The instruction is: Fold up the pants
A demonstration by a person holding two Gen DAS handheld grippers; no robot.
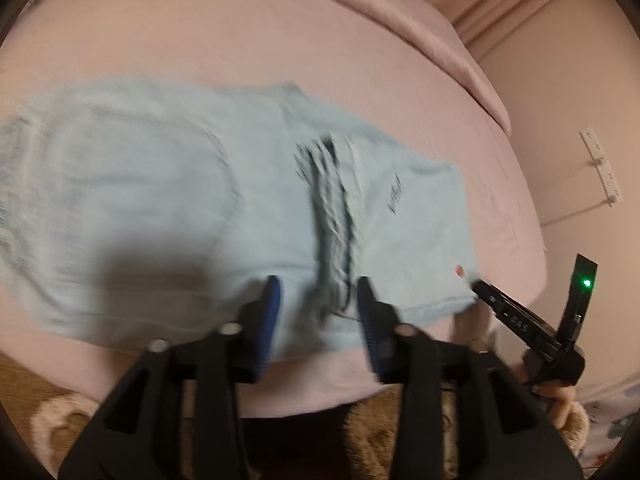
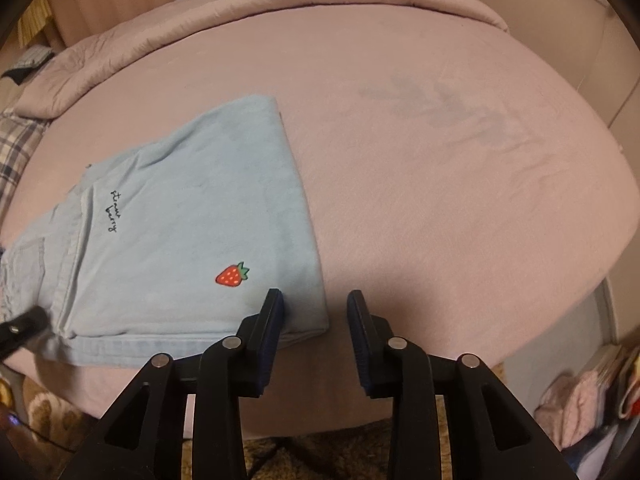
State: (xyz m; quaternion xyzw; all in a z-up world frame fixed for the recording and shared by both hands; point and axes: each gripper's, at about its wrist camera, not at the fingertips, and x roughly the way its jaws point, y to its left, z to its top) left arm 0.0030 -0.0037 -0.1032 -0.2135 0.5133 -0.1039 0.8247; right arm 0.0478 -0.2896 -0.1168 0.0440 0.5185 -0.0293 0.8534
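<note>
- Blurrily, the left wrist view shows the light blue pants (image 1: 192, 200) spread flat on the pink bed (image 1: 280, 40), near its front edge, with dark stitched lettering and a small red mark on the folded layer.
- Its left tongs (image 1: 318, 286) stand spread above the cloth, pinching nothing.
- Beside the fold's corner, the right tongs (image 1: 478, 285) enter from the right.
- Sharper, the right wrist view shows the pants (image 2: 192, 220) folded over, smooth, with a strawberry patch (image 2: 233, 275) and cursive script (image 2: 112, 212).
- Those right tongs (image 2: 316, 300) are parted over the fold's near corner, gripping nothing.
</note>
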